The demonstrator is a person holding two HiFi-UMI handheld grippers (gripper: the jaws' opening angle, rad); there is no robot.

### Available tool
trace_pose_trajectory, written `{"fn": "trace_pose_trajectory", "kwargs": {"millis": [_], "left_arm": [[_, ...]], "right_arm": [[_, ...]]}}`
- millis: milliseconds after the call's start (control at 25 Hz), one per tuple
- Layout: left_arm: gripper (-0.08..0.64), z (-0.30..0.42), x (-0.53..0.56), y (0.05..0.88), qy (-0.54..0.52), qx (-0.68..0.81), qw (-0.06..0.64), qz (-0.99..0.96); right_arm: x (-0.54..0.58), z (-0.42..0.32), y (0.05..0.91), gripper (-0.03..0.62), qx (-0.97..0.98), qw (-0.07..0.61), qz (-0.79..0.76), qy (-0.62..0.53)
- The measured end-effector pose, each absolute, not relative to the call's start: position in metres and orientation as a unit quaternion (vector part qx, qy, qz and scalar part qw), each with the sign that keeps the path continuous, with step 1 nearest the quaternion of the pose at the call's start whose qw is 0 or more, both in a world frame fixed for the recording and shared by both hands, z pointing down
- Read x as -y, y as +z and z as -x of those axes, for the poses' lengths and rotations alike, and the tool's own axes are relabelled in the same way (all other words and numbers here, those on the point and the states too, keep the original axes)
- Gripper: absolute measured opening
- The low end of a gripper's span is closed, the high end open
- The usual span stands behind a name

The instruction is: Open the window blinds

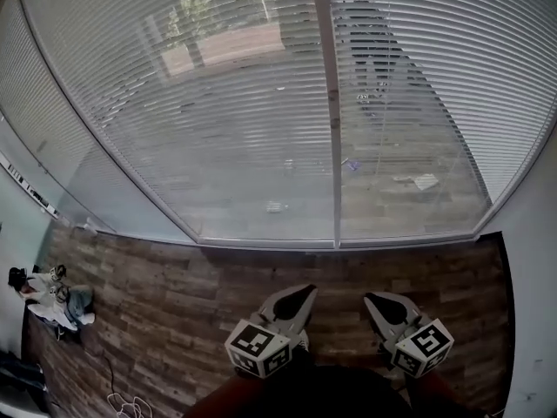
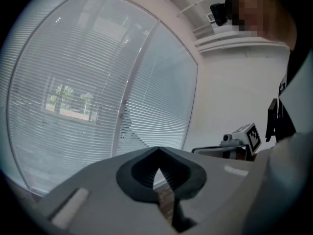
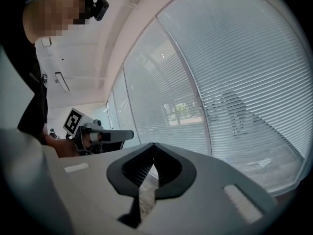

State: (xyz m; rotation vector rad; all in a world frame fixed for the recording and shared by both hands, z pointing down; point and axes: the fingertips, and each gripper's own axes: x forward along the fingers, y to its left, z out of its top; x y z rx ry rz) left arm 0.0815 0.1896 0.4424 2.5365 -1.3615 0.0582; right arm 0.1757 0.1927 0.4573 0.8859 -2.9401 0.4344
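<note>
Although aimed toward the window blinds [image 1: 218, 103], held well apart from them, low over the near edge of the floor [image 1: 174, 294]. Left tool [image 1: 305, 296]: jaws pressed together tip to tip, gripping nothing, marker cube at its rear. Just right of it, right tool [image 1: 376, 303]: likewise closed tight and empty, level with its neighbour, a strip of bare planks between the two.

Beyond both, along the floor's far edge, blinds fully lowered from left corner to right corner, across two panes split by a pale upright mullion [image 1: 329, 103]. Slats tilted enough to let through trees and pavement outside. Left tool lined up with the left pane close by the mullion, right tool with the right pane. Thin cord [image 1: 381, 129] hanging at the right pane, touched by neither tool.

Underfoot, dark wood-look planks. By the floor's left edge, small heap of belongings [image 1: 52, 299], too small to identify. Nearer the left near corner, loose white cable [image 1: 122, 401]. At the floor's right edge, plain white wall [image 1: 533, 259].
</note>
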Motion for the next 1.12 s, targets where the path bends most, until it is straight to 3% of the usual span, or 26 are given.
{"fn": "trace_pose_trajectory", "kwargs": {"millis": [640,1120], "left_arm": [[0.002,0.035,-0.083,0.439,0.001,0.42,0.133,-0.898],[0.001,0.049,-0.058,0.455,-0.011,0.443,0.15,-0.884]], "right_arm": [[-0.099,-0.05,0.441,0.026,0.937,0.04,-0.325,0.122],[-0.073,-0.039,0.449,0.026,0.942,0.065,-0.307,0.116]]}}
